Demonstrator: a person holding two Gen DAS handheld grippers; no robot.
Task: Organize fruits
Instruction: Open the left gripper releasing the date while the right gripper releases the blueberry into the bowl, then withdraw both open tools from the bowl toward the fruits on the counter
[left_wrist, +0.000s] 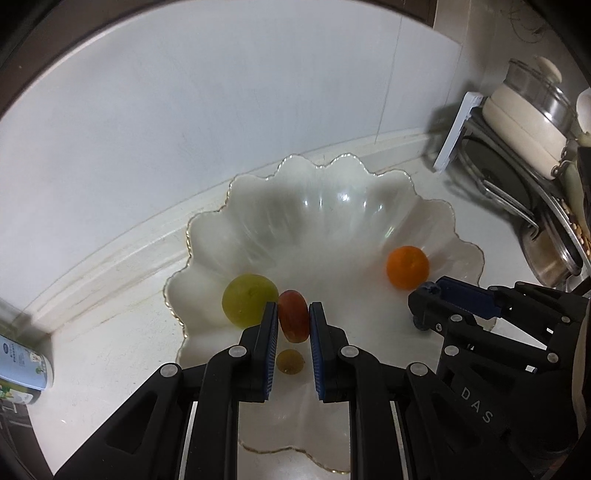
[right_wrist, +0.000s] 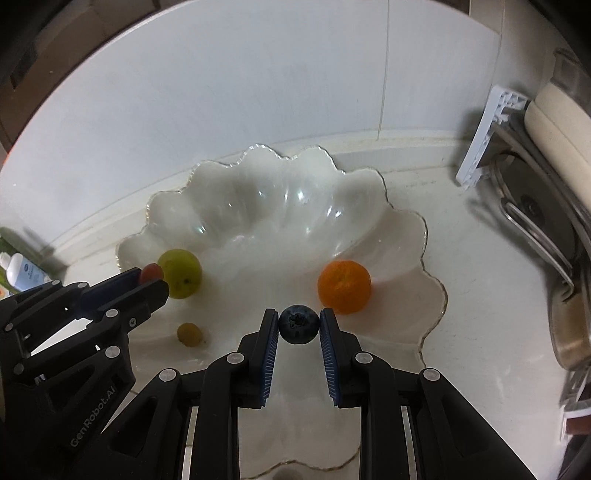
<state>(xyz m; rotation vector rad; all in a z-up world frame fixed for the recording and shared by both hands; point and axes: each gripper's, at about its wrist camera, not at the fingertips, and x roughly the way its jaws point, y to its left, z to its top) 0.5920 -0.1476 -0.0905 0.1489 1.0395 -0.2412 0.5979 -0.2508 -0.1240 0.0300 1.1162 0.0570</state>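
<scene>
White and pearly, a scalloped bowl (left_wrist: 258, 229) with a thin gold rim stands on the pale surface (left_wrist: 110, 350) close to its back edge, against the wall.

The left tool (left_wrist: 293, 317) hangs over the near left part of the bowl, and its blue pads are clamped on a small red fruit (left_wrist: 293, 320) that shows between the fingertips. A green round fruit (left_wrist: 248, 300) lies in the bowl just beside the left finger, on the bowl's left side. A small yellow-brown fruit (left_wrist: 290, 362) lies on the bowl's floor under the tool, nearer the front rim.

The right tool (right_wrist: 298, 325) hangs over the middle of the bowl's near side, pinched on a blueberry (right_wrist: 298, 324) with its crown facing the camera; both pads press its sides. An orange fruit (right_wrist: 344, 286) lies in the bowl just beyond the right finger, toward the bowl's right rim, close to the berry; I cannot tell whether they touch.

The two tools are near each other, side by side, both angled down into the bowl.

At the right end of the surface stand a cream pot (left_wrist: 524, 125) with a glass lid and some steel pans (left_wrist: 554, 254). At the left edge lies a blue-and-white bottle (left_wrist: 22, 365).
</scene>
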